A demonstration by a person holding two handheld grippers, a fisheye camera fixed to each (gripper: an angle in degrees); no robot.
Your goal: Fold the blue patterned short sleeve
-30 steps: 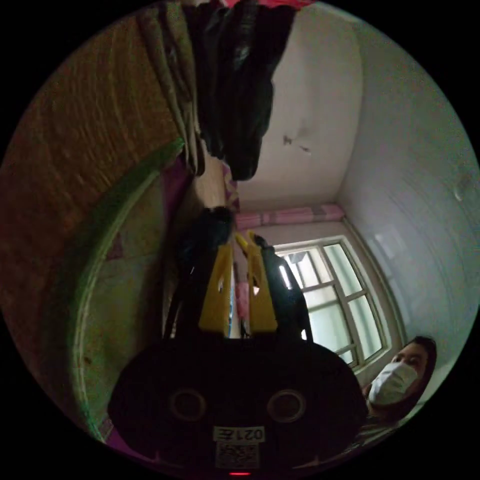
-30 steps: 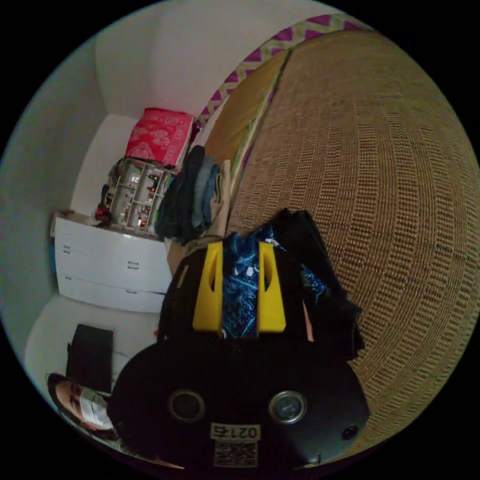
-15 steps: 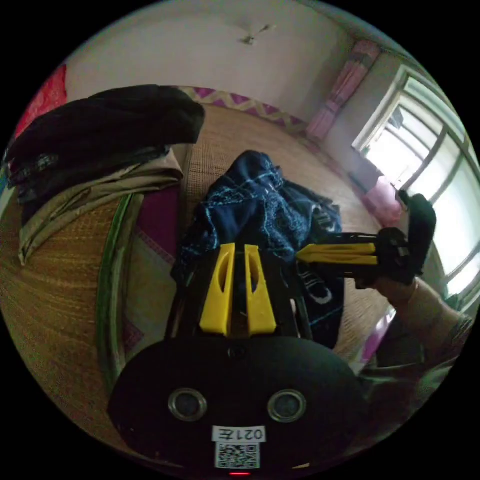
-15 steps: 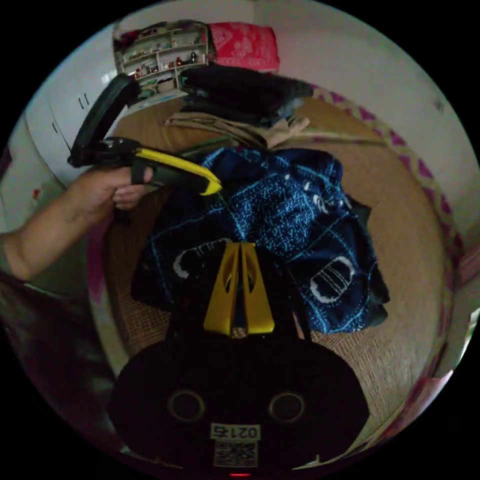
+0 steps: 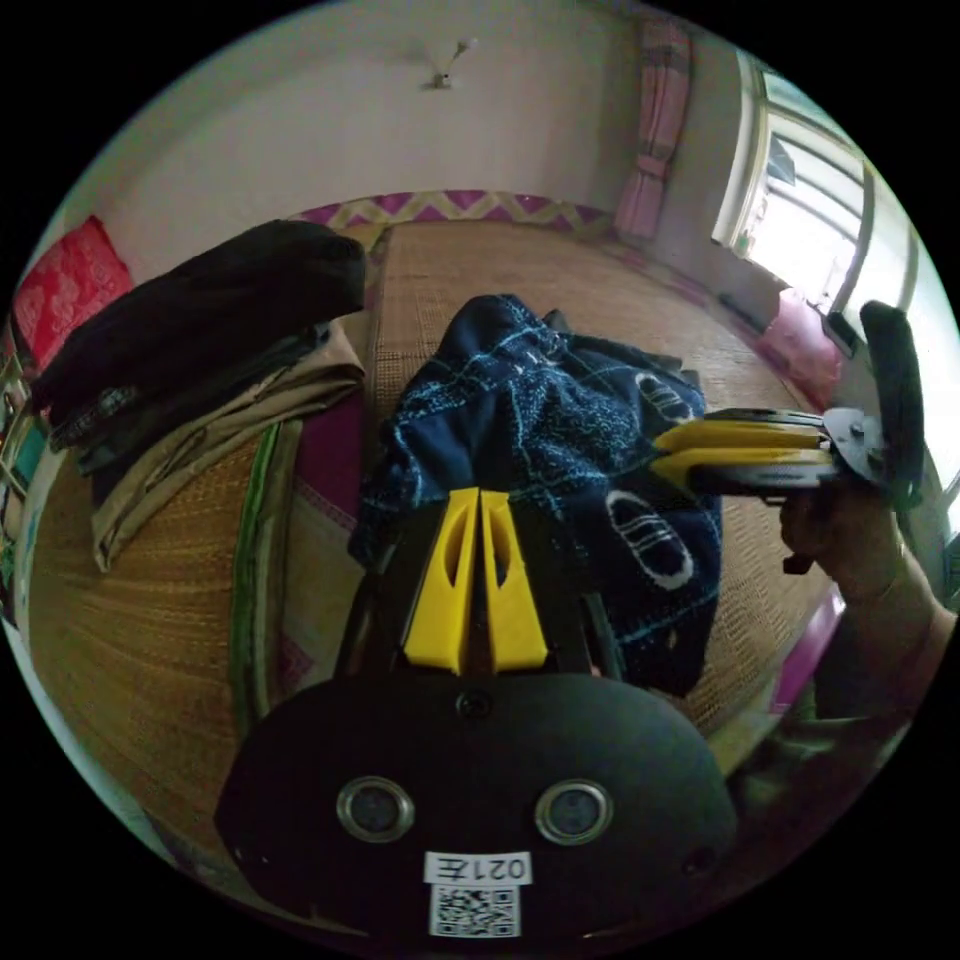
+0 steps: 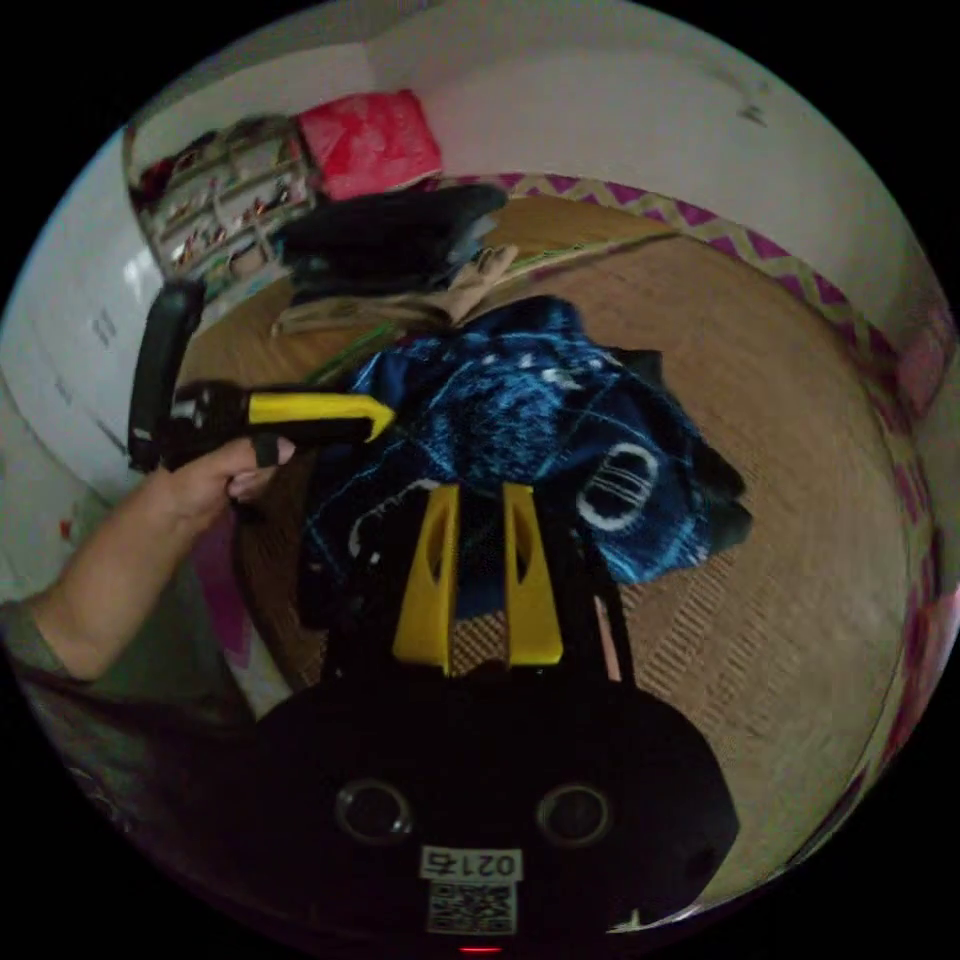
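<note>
On the woven mat (image 5: 560,280), the blue shirt (image 5: 560,440) now lies dropped in a heap. Right tongs (image 6: 478,500), half a second ago closed, stand parted and empty near the shirt's edge; left tongs (image 5: 478,500) closed, holding nothing, just short of it. Folding can begin.

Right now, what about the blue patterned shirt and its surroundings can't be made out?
Blue patterned shirt: sleeves and collar, lost in its own crumpled folds, both views.
Shirt's near edge: behind the left tool in the left gripper view, behind the right tool in the right gripper view.
Shelf contents: blurred, right gripper view.
Clothes pile: lower items covered by the dark top layer, left gripper view.
</note>
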